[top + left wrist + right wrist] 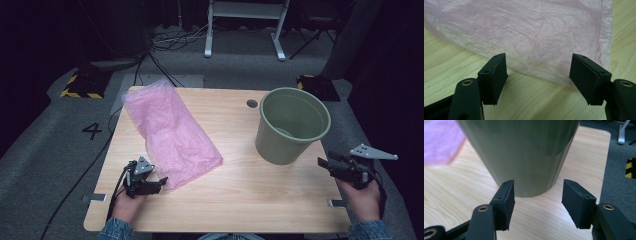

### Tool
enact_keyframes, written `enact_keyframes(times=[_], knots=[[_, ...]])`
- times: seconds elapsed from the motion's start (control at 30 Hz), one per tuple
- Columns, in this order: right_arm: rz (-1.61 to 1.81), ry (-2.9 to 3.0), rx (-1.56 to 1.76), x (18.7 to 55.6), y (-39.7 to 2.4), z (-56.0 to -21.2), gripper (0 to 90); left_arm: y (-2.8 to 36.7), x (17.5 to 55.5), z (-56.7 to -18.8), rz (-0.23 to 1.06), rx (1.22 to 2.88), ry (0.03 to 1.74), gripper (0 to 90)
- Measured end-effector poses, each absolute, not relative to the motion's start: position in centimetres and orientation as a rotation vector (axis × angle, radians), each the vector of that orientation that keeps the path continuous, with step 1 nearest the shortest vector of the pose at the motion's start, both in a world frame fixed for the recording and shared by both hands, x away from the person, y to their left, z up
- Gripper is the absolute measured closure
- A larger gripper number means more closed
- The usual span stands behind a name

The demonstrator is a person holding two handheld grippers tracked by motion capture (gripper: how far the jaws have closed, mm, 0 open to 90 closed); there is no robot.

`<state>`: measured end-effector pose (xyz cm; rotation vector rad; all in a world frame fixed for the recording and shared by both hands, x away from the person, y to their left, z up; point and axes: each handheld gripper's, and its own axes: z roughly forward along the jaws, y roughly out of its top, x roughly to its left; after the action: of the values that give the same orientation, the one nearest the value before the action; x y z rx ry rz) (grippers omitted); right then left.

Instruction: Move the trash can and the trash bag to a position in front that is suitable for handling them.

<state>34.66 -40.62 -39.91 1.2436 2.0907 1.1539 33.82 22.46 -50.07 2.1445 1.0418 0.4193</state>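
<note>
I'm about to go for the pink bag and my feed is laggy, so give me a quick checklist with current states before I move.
1. Left gripper open: ok, jaws stand wide apart.
2. Pink bag within the left gripper's reach: ok, its near edge lies just ahead of the jaws, not yet between them.
3. Bag flat on the table: ok, though crinkled.
4. Right gripper empty: ok, open, nothing between the jaws.
5. Green bin upright: ok.
6. Bin empty: cannot tell; part of its floor is hidden.
</note>
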Motion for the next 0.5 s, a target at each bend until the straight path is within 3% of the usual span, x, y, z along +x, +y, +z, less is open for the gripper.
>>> enact_keyframes(times=[0.5], knots=[[1.144,1.995,1.203,35.7,-41.2,-32.9,41.6,22.4,33.7,-50.4,0.443,2.127,1.036,29.9]])
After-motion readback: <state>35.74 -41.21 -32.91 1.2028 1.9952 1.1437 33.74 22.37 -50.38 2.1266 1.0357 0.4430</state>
